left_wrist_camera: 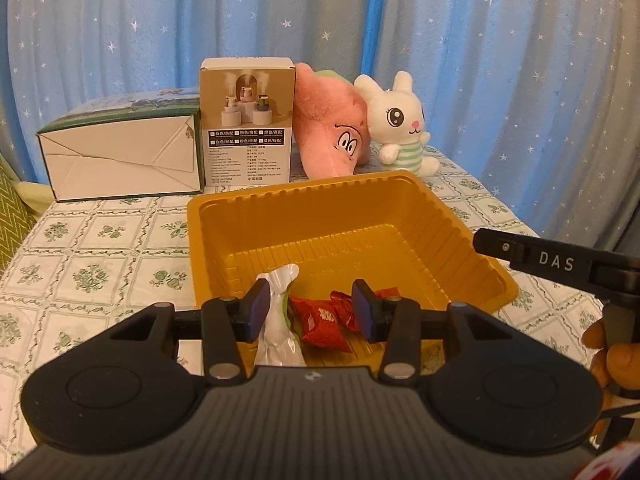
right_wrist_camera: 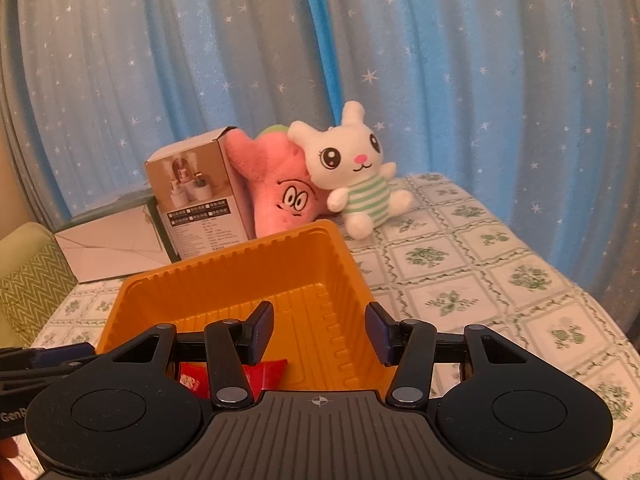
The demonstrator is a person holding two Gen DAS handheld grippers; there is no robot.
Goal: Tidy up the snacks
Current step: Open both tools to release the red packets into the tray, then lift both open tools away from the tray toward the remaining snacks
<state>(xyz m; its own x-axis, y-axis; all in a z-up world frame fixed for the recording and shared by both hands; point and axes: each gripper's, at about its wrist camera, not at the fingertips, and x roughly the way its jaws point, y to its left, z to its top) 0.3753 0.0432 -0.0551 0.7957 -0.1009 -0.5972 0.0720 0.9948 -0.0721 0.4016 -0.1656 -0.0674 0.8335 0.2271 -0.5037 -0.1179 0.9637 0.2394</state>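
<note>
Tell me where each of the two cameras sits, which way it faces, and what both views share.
Left wrist: on the left gripper, looking forward and down into the orange tray at the red snack packets and a white packet; the right gripper's finger and a hand show at right.
Right wrist: on the right gripper, over the tray's right wall; the left gripper shows at the left edge.
Shared: tray, red packets, humidifier box, pink plush, white bunny, curtain.

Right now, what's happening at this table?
A person holds two grippers over a yellow tray on the table. Red snack packets and a white packet already lie in the tray. The left gripper and right gripper both hover open and empty.
</note>
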